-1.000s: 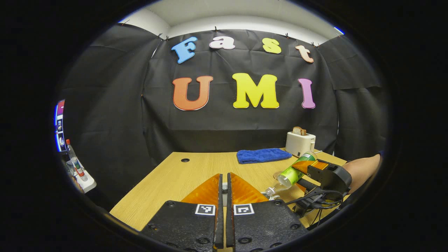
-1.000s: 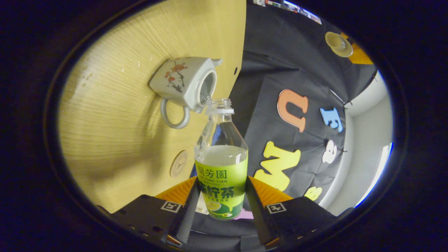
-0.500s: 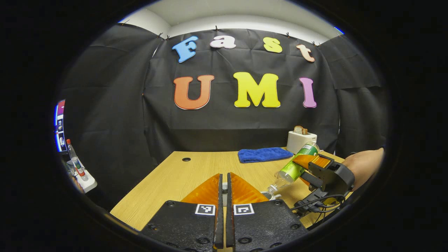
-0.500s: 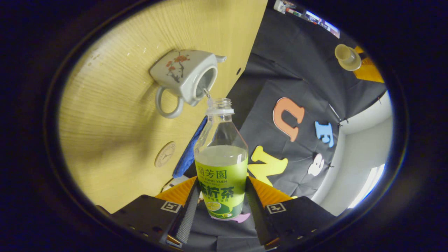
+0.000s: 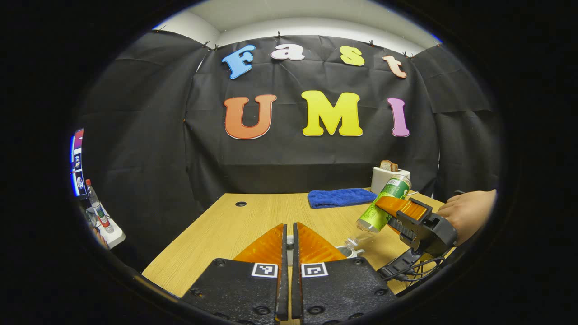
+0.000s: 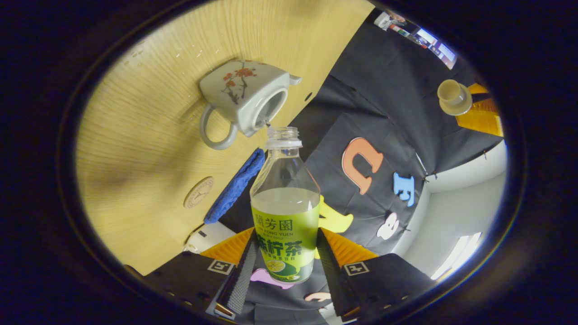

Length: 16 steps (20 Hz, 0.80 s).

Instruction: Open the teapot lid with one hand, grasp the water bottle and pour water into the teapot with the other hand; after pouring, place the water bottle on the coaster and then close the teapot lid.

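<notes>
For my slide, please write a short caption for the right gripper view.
Right gripper tilts the water bottle, its mouth at the open teapot on the table.

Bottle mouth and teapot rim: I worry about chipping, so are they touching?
Cannot tell. In the right gripper view the bottle mouth lies right at the teapot opening's edge, and no gap or contact shows plainly.

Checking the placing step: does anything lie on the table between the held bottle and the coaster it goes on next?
Nothing visible. In the right gripper view the coaster lies bare on the table, apart from the blue towel and the open teapot. The right gripper holds the water bottle tilted at the teapot's mouth.
</notes>
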### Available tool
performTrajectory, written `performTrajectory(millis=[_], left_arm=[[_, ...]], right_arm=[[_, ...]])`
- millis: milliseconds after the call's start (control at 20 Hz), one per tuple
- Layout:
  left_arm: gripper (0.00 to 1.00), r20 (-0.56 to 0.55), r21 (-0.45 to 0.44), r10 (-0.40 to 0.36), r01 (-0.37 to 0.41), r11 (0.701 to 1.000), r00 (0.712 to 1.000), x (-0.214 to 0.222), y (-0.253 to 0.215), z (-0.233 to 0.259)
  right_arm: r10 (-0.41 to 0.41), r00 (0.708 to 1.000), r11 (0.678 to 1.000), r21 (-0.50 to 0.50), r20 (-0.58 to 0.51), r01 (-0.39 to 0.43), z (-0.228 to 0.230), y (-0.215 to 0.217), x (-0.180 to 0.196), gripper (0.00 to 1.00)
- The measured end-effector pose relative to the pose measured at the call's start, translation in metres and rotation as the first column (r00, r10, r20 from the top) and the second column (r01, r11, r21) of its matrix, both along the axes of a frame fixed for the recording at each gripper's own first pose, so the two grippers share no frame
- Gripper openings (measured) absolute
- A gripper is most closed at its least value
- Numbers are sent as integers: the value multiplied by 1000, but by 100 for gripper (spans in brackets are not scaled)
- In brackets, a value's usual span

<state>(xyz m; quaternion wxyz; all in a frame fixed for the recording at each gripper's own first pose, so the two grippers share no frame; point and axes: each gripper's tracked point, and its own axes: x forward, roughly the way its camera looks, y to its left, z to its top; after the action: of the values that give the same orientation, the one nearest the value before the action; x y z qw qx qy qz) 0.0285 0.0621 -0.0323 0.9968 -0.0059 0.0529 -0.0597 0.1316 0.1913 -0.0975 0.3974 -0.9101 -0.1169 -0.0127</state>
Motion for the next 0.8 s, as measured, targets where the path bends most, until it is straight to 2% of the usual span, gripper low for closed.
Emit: performTrajectory(millis=[400,600,700,800], left_arm=[[5,4,16,-12,12,1000,1000,0,-9,1],[5,-8,22,-10,10,1000,1000,2,-9,-2],[5,-8,23,-4,4,1000,1000,2,-8,-2],[5,-5,19,-9,9,1000,1000,2,-9,-1]], right_arm=[[65,995,995,-76,72,-60,7,20,-10,72],[62,994,995,-77,86,-55,9,14,-7,72],[78,993,995,-62,92,-72,13,16,-9,72],[90,992,995,25,93,-93,16,12,-8,72]])
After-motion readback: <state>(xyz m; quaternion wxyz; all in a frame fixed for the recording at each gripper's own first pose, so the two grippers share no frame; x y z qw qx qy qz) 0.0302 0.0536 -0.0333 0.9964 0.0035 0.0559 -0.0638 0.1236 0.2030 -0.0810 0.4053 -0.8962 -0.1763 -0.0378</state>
